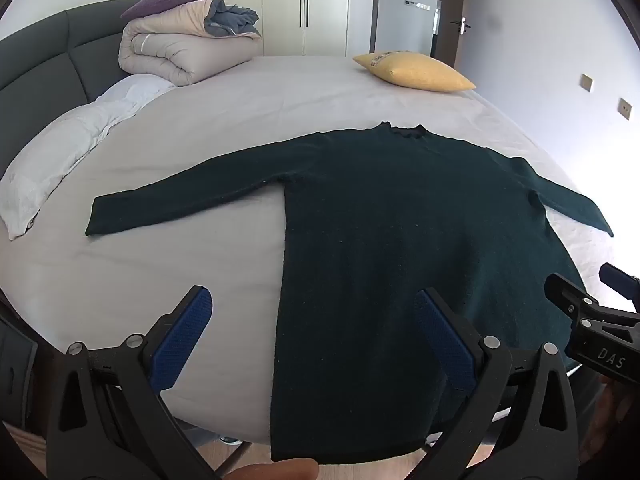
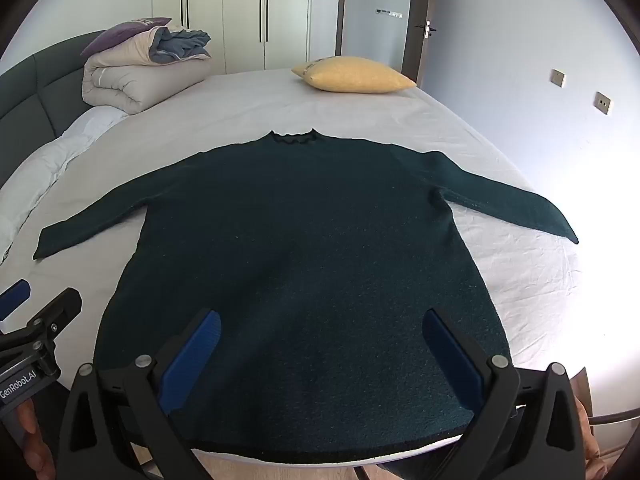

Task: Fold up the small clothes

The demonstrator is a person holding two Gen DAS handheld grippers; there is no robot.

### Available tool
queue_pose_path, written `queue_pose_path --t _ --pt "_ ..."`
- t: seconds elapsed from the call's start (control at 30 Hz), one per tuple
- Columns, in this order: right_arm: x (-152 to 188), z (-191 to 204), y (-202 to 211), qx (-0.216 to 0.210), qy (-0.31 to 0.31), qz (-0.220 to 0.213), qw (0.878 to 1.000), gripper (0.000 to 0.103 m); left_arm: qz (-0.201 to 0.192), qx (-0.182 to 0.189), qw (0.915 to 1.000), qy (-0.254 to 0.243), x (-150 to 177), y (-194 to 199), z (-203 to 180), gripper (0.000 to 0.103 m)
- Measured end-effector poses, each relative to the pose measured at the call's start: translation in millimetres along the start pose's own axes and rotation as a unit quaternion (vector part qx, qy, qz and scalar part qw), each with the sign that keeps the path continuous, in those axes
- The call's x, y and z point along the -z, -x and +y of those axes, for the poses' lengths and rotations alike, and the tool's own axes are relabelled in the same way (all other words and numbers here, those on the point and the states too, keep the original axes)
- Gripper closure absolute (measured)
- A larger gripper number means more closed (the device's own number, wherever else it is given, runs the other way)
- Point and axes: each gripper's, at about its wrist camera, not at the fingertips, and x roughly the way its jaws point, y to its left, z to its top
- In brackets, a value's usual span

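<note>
A dark green long-sleeved sweater (image 1: 400, 220) (image 2: 304, 232) lies flat on the bed, collar away from me, both sleeves spread out sideways, hem at the near bed edge. My left gripper (image 1: 312, 304) hovers open above the sweater's lower left side, one blue pad over the sheet and one over the fabric. My right gripper (image 2: 320, 328) hovers open above the lower middle of the sweater, nothing between its pads. Each gripper shows at the edge of the other's view: the right gripper (image 1: 584, 292) and the left gripper (image 2: 44, 300).
The bed (image 2: 520, 280) has a pale sheet. A yellow pillow (image 1: 416, 72) (image 2: 352, 74) lies at the far side, a rolled duvet stack (image 1: 184, 48) (image 2: 136, 68) by the dark headboard (image 1: 48, 64), and a white pillow (image 1: 72, 148) at left. Wardrobes and a door stand behind.
</note>
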Motion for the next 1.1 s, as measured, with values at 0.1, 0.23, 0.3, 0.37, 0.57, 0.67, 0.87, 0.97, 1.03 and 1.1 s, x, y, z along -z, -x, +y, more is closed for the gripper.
queue_pose_path --t 0.1,0.23,0.3,0.37,0.57,0.67,0.87,0.97,1.03,1.1 --pt "-0.2 0.5 0.3 0.001 0.000 -0.001 1.000 0.000 -0.001 -0.002 1.0000 0.000 0.2 0.4 -0.2 0.000" --pt "-0.9 0.8 0.3 0.001 -0.001 -0.001 1.000 0.000 0.000 -0.002 1.0000 0.000 0.7 1.6 -1.5 0.000" --pt "-0.1 2.0 1.3 0.002 0.002 -0.001 1.000 0.000 0.001 -0.002 1.0000 0.001 1.3 2.1 -2.4 0.000" --pt "-0.3 2.4 1.7 0.002 0.002 -0.001 1.000 0.000 0.002 0.001 1.0000 0.001 -0.6 1.5 -0.9 0.000" --pt "-0.2 3.5 2.0 0.002 0.002 -0.001 1.000 0.000 0.002 0.001 1.0000 0.000 -0.4 0.6 -0.9 0.000" --pt "-0.4 4.2 2.6 0.002 0.002 0.000 1.000 0.000 0.003 0.001 1.0000 0.000 -0.1 -1.9 -1.6 0.000" --pt "-0.4 5.5 3.3 0.003 0.003 -0.001 1.000 0.000 0.003 0.001 1.0000 0.001 0.4 -2.0 -1.0 0.000" --pt "3.5 3.4 1.4 0.002 0.002 0.000 1.000 0.000 0.003 0.001 1.0000 0.001 0.5 -2.0 -1.1 0.000" --pt "2.5 4.5 2.1 0.003 0.003 0.000 1.000 0.000 0.004 0.001 1.0000 0.001 0.2 -2.1 -0.9 0.000" --pt "2.6 4.6 2.2 0.003 0.003 0.000 1.000 0.000 0.004 0.001 1.0000 0.001 0.2 -2.1 -0.9 0.000"
